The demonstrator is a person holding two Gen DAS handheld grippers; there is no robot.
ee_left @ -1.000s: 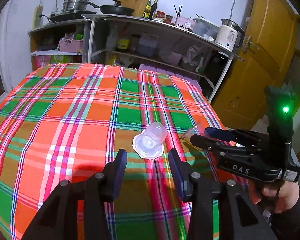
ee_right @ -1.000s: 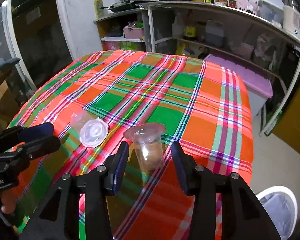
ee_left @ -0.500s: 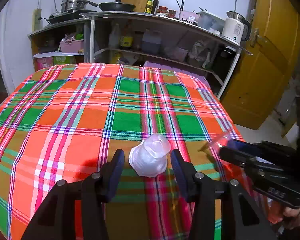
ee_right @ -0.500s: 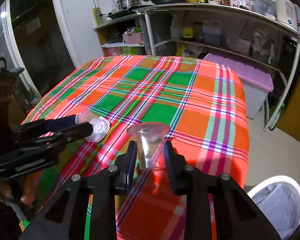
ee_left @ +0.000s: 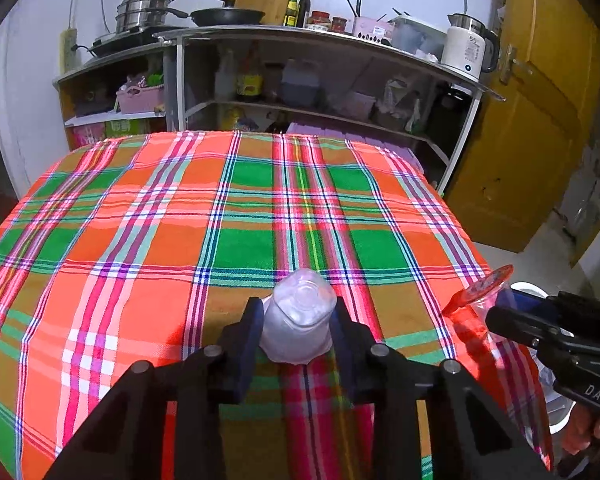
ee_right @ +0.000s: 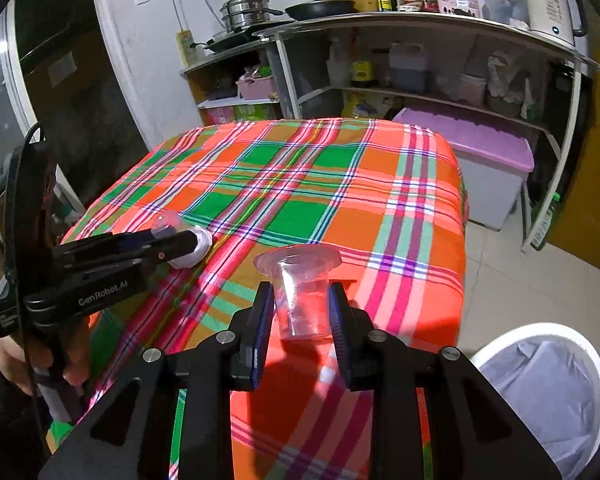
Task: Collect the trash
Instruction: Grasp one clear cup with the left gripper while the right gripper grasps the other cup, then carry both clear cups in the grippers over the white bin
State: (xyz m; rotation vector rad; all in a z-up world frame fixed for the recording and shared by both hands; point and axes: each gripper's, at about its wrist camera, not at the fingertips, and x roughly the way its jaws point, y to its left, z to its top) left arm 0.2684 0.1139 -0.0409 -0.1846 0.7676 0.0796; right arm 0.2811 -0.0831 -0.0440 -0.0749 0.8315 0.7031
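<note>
Task progress: two pieces of trash are seen taken up, neither yet binned; no other litter is seen on the tabletop [ee_left: 172, 240], so the carry to the bin and the drop are judged to be what is left.
Left gripper [ee_left: 298, 320]: its jaws are closing, and a cloudy plastic cup [ee_left: 300, 320] lying on its side is caught between the pads, which are seen touching its flanks.
Right gripper [ee_right: 300, 312]: a clear plastic cup [ee_right: 302, 296] is pinched upright by its wall, the flared rim standing above the pads.
Where the cups are: both are held low over the near part of the plaid cloth, the clear one close to the right-hand edge; whether either base is off the cloth cannot be told.
Bin: a white waste bin [ee_right: 540, 380] with a grey liner is seen on the floor, below and just beyond the tabletop's right edge, its mouth open upward.
Edges: the cloth falls away at the right edge beside the right gripper; the far edge lies near a metal shelf rack [ee_right: 420, 28] and a lilac-lidded box [ee_right: 472, 140].
Open room: the tiled floor between tabletop and bin is seen bare, so a short outward swing is judged unobstructed for the right gripper; the left gripper is judged to have the longer way, across the tabletop and past the other gripper.
</note>
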